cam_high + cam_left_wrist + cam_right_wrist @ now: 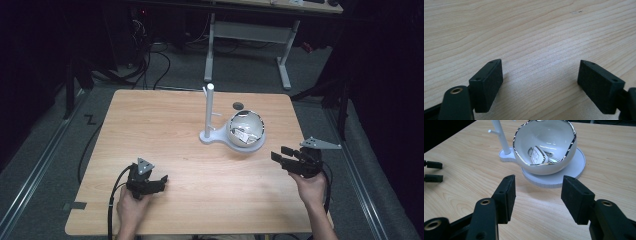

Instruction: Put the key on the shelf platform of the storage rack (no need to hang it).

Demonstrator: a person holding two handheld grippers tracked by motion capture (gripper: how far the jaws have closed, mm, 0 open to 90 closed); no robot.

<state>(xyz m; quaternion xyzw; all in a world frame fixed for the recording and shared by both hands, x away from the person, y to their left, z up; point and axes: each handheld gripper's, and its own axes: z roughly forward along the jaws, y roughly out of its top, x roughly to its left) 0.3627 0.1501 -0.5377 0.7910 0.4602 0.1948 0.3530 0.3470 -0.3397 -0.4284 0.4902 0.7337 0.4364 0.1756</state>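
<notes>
A white bowl (pixel 235 124) with a wavy silver rim sits on the round plate of a white stand (pixel 209 107) at the table's middle right. Inside the bowl (pixel 544 168) lies a white key fob (pixel 537 155) with keys. My right gripper (pixel 280 153) hovers open to the right of the bowl, and its jaws (pixel 538 183) point at the bowl from a short distance with nothing between them. Near the front left of the table, my left gripper (pixel 161 182) is open and empty just above bare wood (pixel 540 67). Its two jaws (pixel 442 171) also appear at the far left of the right gripper view.
The stand (pixel 499 135) has a thin upright pole with small side pegs. A small dark round hole (pixel 238 105) marks the wooden table (pixel 150 125) behind the bowl. Cables and a white desk frame (pixel 250 35) are on the floor beyond the far edge.
</notes>
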